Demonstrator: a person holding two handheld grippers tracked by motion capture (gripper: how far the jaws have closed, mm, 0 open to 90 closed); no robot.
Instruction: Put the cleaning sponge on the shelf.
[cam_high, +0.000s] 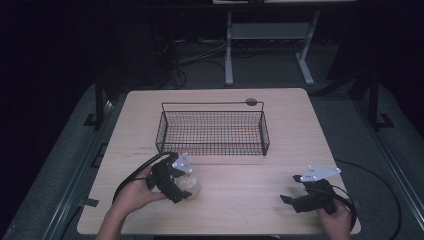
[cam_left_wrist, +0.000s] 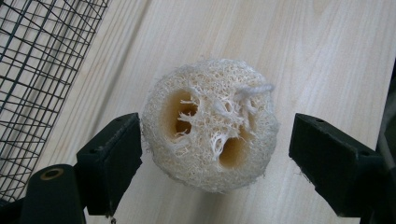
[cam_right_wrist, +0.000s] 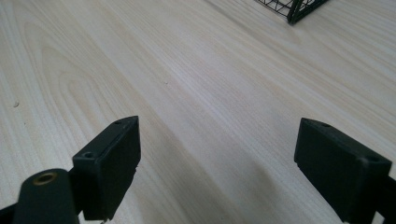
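Fibrous loofah, on table just before basket, sits between spread jaws of left gripper, one jaw touching: close gently and evenly, as it likely squashes; right gripper spread, empty, well right of basket.

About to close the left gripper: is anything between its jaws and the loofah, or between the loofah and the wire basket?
Nothing visible. The loofah sits between the open left gripper jaws, with a gap on one side. Only bare table lies between it and the wire basket; its near wall must be cleared.
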